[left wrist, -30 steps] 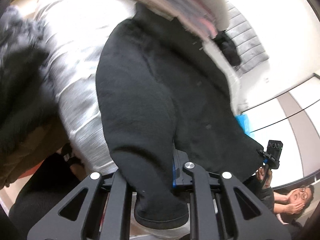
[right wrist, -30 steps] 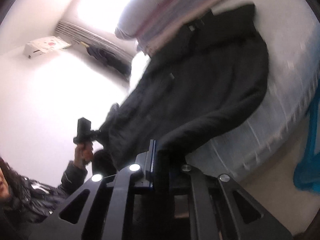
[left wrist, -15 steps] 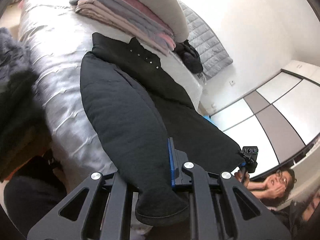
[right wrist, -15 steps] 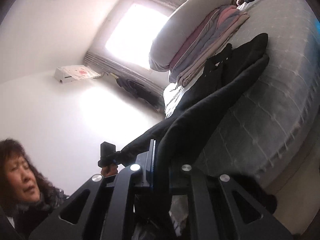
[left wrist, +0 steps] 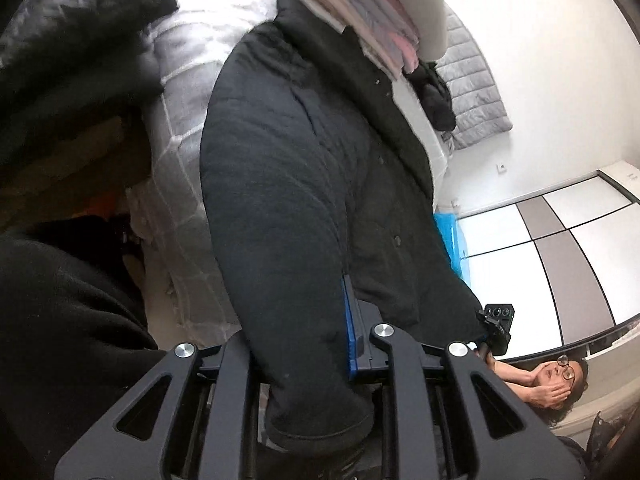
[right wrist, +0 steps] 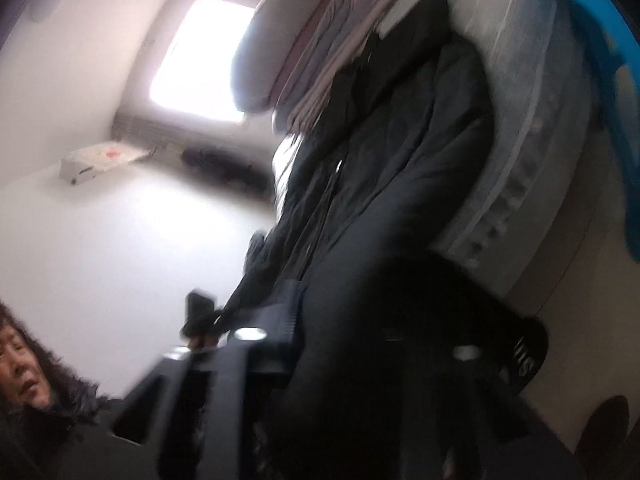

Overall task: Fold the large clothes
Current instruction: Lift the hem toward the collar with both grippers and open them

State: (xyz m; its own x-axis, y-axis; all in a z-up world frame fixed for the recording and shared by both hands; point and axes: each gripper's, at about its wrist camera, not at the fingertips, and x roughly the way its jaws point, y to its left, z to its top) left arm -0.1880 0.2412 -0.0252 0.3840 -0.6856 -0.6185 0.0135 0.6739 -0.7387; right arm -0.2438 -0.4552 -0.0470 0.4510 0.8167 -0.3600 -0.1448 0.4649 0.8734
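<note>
Left wrist view: the left hand-held gripper [left wrist: 316, 344] clamps a sleeve of the black coat [left wrist: 304, 168], which lies along the bed [left wrist: 180, 92]. Right wrist view, blurred: the right hand-held gripper [right wrist: 340, 336] pinches the coat's other sleeve.

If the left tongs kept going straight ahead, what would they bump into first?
Probably more of the big black padded coat they already grip by its sleeve. It fills the view ahead of the left tongs, lying on the grey quilted bed. Depth is hard to judge.

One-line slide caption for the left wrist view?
Left claw grips a sleeve of the black coat spread on the grey bed, beside stacked folded bedding.
</note>
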